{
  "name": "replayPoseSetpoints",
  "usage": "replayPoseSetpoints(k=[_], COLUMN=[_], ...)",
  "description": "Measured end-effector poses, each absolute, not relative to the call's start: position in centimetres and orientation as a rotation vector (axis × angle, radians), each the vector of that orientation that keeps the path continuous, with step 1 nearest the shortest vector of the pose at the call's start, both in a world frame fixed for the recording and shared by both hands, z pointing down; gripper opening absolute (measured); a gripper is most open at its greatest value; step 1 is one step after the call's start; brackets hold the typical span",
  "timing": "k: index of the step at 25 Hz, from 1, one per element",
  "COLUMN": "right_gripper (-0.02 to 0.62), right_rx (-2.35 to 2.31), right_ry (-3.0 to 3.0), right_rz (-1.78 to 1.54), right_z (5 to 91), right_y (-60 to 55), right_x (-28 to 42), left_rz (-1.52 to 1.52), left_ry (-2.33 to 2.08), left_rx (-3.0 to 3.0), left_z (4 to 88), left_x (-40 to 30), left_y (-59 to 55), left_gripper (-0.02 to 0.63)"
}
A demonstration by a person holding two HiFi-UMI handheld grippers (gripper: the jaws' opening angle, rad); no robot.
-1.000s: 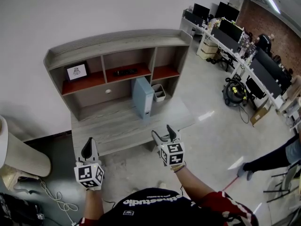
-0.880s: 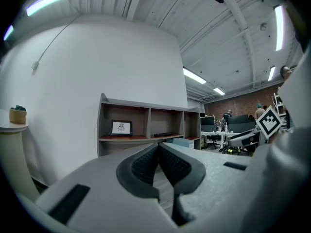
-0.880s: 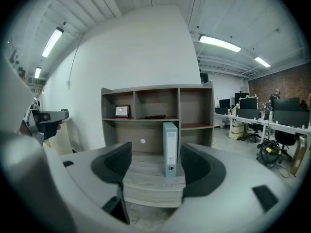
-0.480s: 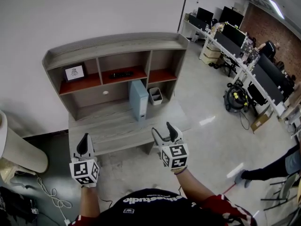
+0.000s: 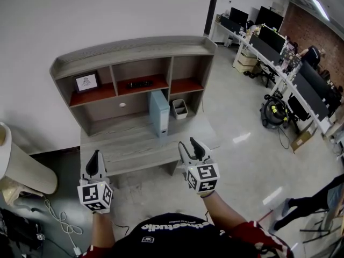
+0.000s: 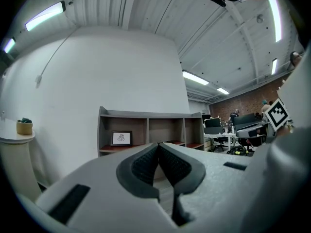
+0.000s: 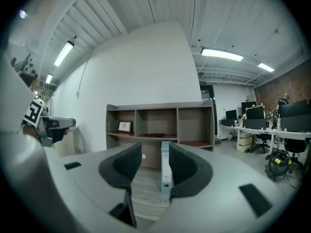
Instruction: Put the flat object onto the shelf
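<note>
A flat blue-grey binder [image 5: 159, 112] stands upright on the lower surface of the grey shelf unit [image 5: 134, 50]; through the right gripper's gap the binder [image 7: 165, 171] shows far ahead. My left gripper [image 5: 95, 163] hangs before the desk's front left edge, shut and empty, with the left gripper [image 6: 158, 147] pads meeting at their tips. My right gripper [image 5: 189, 148] hovers at the desk's front right corner. The right gripper [image 7: 154, 152] has just been closing, but a gap remains and nothing is between the jaws.
The red upper shelves hold a framed picture [image 5: 87, 81] and a black remote-like object [image 5: 138, 83]. A small grey bin [image 5: 179, 108] stands beside the binder. A pale round table [image 5: 21, 171] is at left, a floor cable [image 5: 54, 219] below it. Office desks [image 5: 279, 42] and a person [image 5: 312, 200] are at right.
Both grippers have lifted slightly in front of the desk. The right gripper's jaws stand closer together than before. The person at the right edge has shifted.
</note>
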State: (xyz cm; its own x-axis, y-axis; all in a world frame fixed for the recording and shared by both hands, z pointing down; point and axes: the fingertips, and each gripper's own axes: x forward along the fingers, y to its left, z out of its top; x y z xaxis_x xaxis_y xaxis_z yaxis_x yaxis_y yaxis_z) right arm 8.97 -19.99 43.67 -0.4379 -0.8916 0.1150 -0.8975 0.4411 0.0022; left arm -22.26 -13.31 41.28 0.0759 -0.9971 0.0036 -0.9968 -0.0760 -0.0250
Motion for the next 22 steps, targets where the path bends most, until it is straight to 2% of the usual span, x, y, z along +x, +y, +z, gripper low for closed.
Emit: replayPoseSetpoints(k=[16, 22], right_gripper=[0.077, 0.01], right_rx=[1.583, 1.602], right_ry=[-2.637, -2.636], right_rz=[0.065, 0.049], right_z=[42.3, 42.2], right_y=[-19.8, -20.1], right_x=[9.3, 9.7], left_rz=[-0.035, -0.036], left_ry=[2.128, 2.118], left_rx=[-2.312, -2.329], left_z=[41.9, 42.1], left_x=[-20.0, -19.3], left_y=[-12.7, -13.0], left_gripper=[0.006, 0.006])
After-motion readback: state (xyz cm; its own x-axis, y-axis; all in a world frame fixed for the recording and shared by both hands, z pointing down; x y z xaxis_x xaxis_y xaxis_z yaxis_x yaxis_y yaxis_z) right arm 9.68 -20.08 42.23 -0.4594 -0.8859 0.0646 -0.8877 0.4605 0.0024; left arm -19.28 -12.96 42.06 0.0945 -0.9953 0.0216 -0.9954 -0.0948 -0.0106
